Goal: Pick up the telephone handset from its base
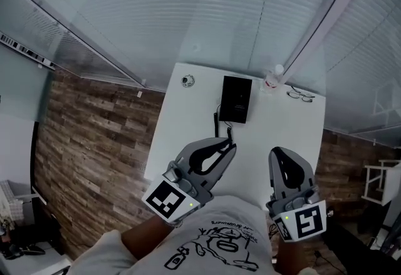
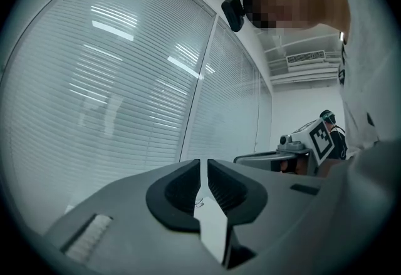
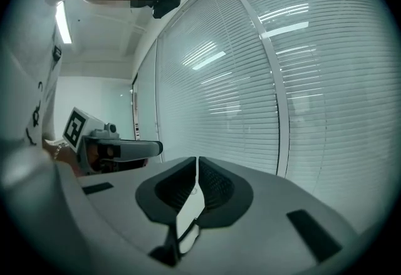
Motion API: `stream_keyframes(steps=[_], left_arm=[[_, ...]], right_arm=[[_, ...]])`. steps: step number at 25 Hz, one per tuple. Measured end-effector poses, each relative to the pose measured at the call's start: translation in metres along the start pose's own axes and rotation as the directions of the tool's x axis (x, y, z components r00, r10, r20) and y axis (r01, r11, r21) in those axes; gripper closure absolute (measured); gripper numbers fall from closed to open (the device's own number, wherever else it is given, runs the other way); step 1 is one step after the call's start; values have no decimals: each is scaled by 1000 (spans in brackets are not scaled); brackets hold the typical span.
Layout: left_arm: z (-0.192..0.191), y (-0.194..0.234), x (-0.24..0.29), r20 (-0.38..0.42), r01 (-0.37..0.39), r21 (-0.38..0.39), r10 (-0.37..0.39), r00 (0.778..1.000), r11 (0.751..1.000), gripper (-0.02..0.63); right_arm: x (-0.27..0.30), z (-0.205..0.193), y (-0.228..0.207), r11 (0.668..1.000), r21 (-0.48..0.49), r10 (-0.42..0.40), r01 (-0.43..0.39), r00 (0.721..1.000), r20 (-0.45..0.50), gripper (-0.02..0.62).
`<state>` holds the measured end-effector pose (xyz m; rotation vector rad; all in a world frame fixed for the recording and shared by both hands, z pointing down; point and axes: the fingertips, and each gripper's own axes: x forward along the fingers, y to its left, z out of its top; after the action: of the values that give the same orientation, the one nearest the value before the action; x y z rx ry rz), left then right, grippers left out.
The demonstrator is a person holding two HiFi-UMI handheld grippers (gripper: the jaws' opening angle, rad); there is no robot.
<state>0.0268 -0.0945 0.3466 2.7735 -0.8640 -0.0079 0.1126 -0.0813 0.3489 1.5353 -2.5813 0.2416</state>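
Observation:
The black telephone (image 1: 237, 99) lies at the far middle of the white table (image 1: 188, 123); from here its handset cannot be told apart from the base. A dark cord (image 1: 217, 123) runs from its near left corner. My left gripper (image 1: 232, 146) hovers over the table's near part, a short way in front of the phone, jaws shut with nothing between them. My right gripper (image 1: 276, 153) is beside it on the right, also shut and empty. Neither touches the phone. The left gripper view (image 2: 203, 162) and the right gripper view (image 3: 196, 160) show closed jaws against window blinds.
A small clear bottle (image 1: 273, 78) and a pair of glasses (image 1: 301, 96) sit at the table's far right corner, a small round object (image 1: 188, 81) at the far left. Wood floor (image 1: 94, 136) lies left of the table, blinds behind it.

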Motion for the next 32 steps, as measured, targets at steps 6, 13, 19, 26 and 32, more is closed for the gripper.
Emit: stream_keyframes(steps=[6, 13, 19, 26, 32], left_arm=[[-21, 22, 14, -33, -6, -10, 6, 999, 1000, 572], [-51, 59, 33, -85, -33, -13, 31, 996, 999, 569], [-93, 92, 56, -154, -47, -4, 46, 987, 999, 537], [-155, 133, 81, -234, -70, -20, 64, 970, 997, 522], [-206, 167, 95, -306, -115, -56, 93, 948, 992, 509]], right_arm=[[21, -18, -9, 1000, 11, 8, -8, 999, -32, 583], [49, -36, -19, 1000, 13, 24, -23, 998, -66, 583], [74, -57, -29, 999, 12, 43, -42, 995, -90, 583], [97, -79, -44, 999, 31, 40, -37, 992, -121, 583], [113, -92, -53, 998, 47, 52, -46, 988, -143, 583]])
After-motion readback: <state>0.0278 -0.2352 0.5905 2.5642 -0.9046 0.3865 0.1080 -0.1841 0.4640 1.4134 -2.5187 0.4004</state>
